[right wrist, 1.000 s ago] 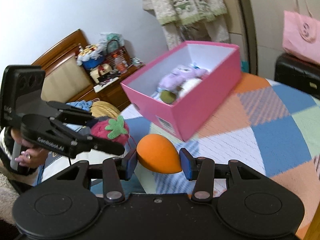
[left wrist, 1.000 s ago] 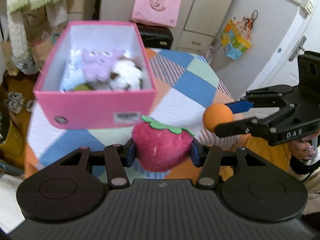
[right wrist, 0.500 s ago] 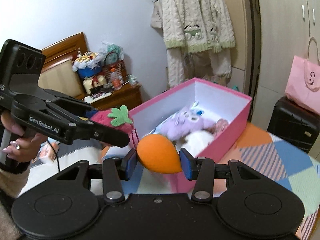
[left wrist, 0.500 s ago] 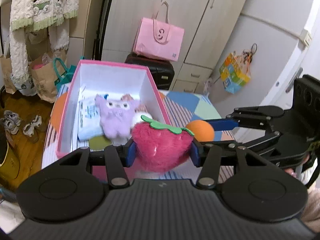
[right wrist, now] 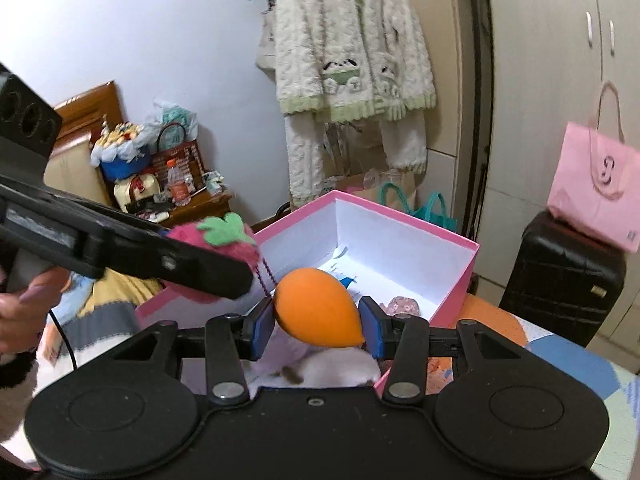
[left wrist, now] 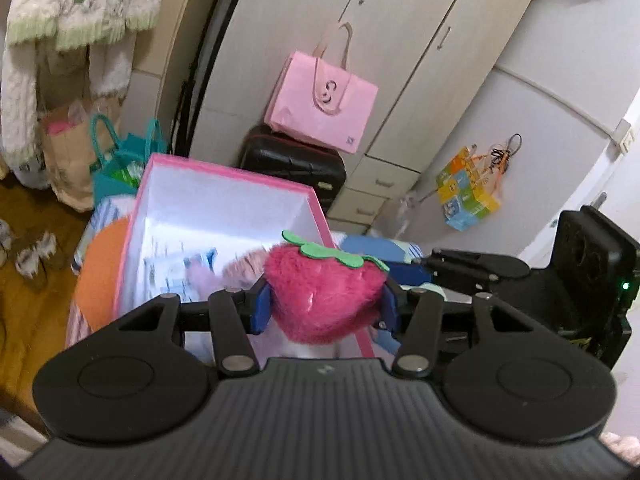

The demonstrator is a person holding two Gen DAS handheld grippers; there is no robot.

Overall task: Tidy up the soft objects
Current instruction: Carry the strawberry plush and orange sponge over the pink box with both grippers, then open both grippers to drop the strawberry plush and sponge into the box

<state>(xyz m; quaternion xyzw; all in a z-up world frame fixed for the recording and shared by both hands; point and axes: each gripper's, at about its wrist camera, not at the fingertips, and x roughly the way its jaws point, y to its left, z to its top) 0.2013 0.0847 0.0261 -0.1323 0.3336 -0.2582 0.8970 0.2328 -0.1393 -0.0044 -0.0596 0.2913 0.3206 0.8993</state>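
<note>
My left gripper [left wrist: 325,307] is shut on a fuzzy pink strawberry plush [left wrist: 325,296] with a green felt leaf, held over the near end of the pink box [left wrist: 224,176]. My right gripper [right wrist: 318,326] is shut on a smooth orange egg-shaped soft toy [right wrist: 318,310], also above the box [right wrist: 460,280]. In the right wrist view the left gripper [right wrist: 224,272] reaches in from the left with the strawberry [right wrist: 224,236]. The right gripper's body [left wrist: 520,280] shows at the right of the left wrist view. Plush toys lie in the box, mostly hidden and blurred.
The box sits on a patchwork quilt [right wrist: 560,360]. Behind it stand a black suitcase [left wrist: 296,164] with a pink bag [left wrist: 324,108] on top, wardrobe doors [left wrist: 400,60], hanging fleece clothes [right wrist: 352,60] and a cluttered wooden nightstand [right wrist: 180,200]. A hand [right wrist: 20,312] grips the left gripper's handle.
Both grippers moved forward over the box, each still holding its toy. The box now lies right under them, its inside largely covered by the toys.
</note>
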